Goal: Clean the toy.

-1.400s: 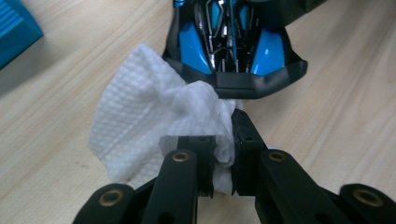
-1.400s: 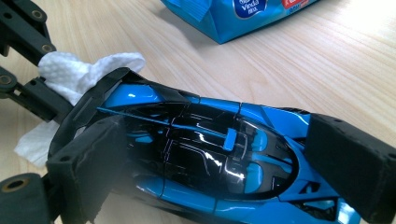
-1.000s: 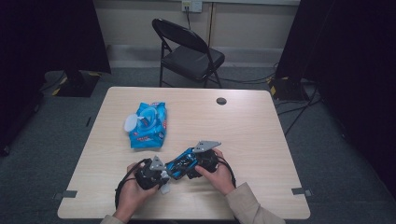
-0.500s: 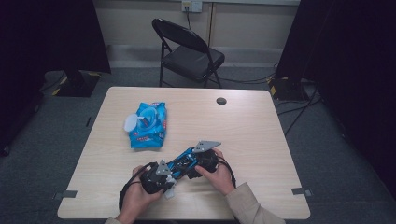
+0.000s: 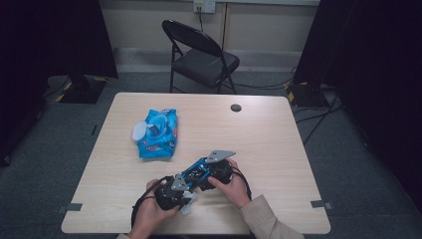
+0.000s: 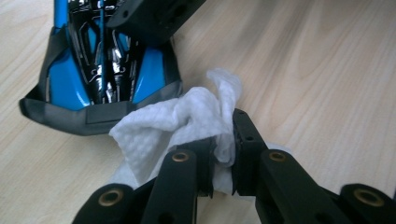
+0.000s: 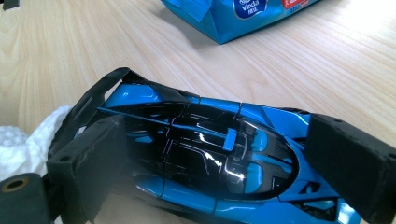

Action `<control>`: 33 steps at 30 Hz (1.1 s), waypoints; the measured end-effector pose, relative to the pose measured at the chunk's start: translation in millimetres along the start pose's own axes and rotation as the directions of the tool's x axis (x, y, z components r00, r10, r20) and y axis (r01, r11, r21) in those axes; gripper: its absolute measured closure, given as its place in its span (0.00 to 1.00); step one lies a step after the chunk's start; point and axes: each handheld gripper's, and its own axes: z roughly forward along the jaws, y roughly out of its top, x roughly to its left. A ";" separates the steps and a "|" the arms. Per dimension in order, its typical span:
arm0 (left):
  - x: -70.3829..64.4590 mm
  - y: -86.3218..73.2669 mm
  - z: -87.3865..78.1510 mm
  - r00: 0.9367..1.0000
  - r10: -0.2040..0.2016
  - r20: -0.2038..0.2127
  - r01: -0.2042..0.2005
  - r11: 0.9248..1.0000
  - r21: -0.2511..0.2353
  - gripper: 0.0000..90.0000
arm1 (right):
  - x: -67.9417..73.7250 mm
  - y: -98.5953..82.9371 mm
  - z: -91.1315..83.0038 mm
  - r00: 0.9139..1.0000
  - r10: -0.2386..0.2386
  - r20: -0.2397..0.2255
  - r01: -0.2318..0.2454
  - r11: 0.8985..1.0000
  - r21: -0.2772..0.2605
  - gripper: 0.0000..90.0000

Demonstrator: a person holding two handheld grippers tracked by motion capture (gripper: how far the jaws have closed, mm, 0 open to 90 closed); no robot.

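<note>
A blue and black toy car [image 7: 196, 116] lies on the table, and my right gripper [image 7: 217, 158] is shut on it, one jaw against each side. In the high view the car [image 5: 196, 172] sits near the front edge between both hands. My left gripper [image 6: 224, 135] is shut on a crumpled white wipe [image 6: 187, 116], which presses against the car's dark end [image 6: 70, 84]. From above, the wipe [image 5: 188, 204] shows just below the left gripper [image 5: 181, 195]. The same wipe [image 7: 28, 140] appears at the left edge of the right gripper view.
A blue wipes pack [image 5: 158, 132] with its flap open lies on the table's left half. A small black disc [image 5: 236, 107] sits near the far edge of the wooden table [image 5: 278, 144]. Behind the table stands a black folding chair [image 5: 199, 55].
My left gripper has shifted slightly right and nearer with the wipe, staying against the car's end. The right gripper and the car have hardly moved.
</note>
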 end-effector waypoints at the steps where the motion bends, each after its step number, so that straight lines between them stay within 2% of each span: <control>1: -0.8 0.3 0.3 1.000 -0.005 0.014 0.006 1.000 -0.005 0.90 | 0.0 0.0 0.0 1.000 -0.001 0.000 0.001 1.000 0.000 0.07; 4: -4.0 2.0 0.1 1.000 0.004 0.028 -0.004 1.000 0.001 0.90 | 0.0 -0.1 0.0 1.000 0.000 0.000 0.000 1.000 -0.001 0.07; 7: -10.9 6.9 -1.3 0.999 0.015 0.045 -0.014 1.000 -0.018 0.90 | -0.1 0.0 0.1 1.000 -0.001 0.000 0.001 1.000 0.000 0.07; 12: -16.9 13.9 -7.2 0.997 0.055 0.047 -0.054 0.998 -0.033 0.89 | -0.2 -0.5 0.1 1.000 0.000 -0.001 0.000 1.000 -0.004 0.07; 14: -18.9 14.9 -8.4 0.998 0.042 0.049 -0.039 0.998 -0.052 0.89 | -0.1 -0.5 0.1 1.000 0.000 -0.001 0.000 1.000 -0.004 0.07; 15: -17.5 15.8 -10.4 0.997 0.067 0.044 -0.065 0.997 -0.038 0.89 | -0.1 -0.5 0.1 1.000 0.000 -0.001 0.000 1.000 -0.004 0.07; 22: -14.7 17.7 -18.9 0.998 0.052 0.038 -0.050 0.998 -0.044 0.90 | -0.1 -0.5 0.1 1.000 0.000 -0.001 0.000 1.000 -0.004 0.07; 28: -4.2 15.8 -28.9 1.000 0.027 -0.007 -0.028 0.998 -0.060 0.90 | 0.0 -0.4 0.2 1.000 0.001 0.000 -0.001 1.000 -0.004 0.07; 30: 0.8 14.1 -32.1 1.000 0.013 -0.022 -0.014 0.998 -0.061 0.90 | 0.0 -0.5 0.2 1.000 0.001 0.000 -0.001 1.000 -0.005 0.07; 33: 7.2 10.3 -32.9 1.000 -0.019 -0.019 0.018 0.998 -0.068 0.89 | 0.1 -0.4 0.2 1.000 0.002 0.000 -0.002 1.000 -0.004 0.07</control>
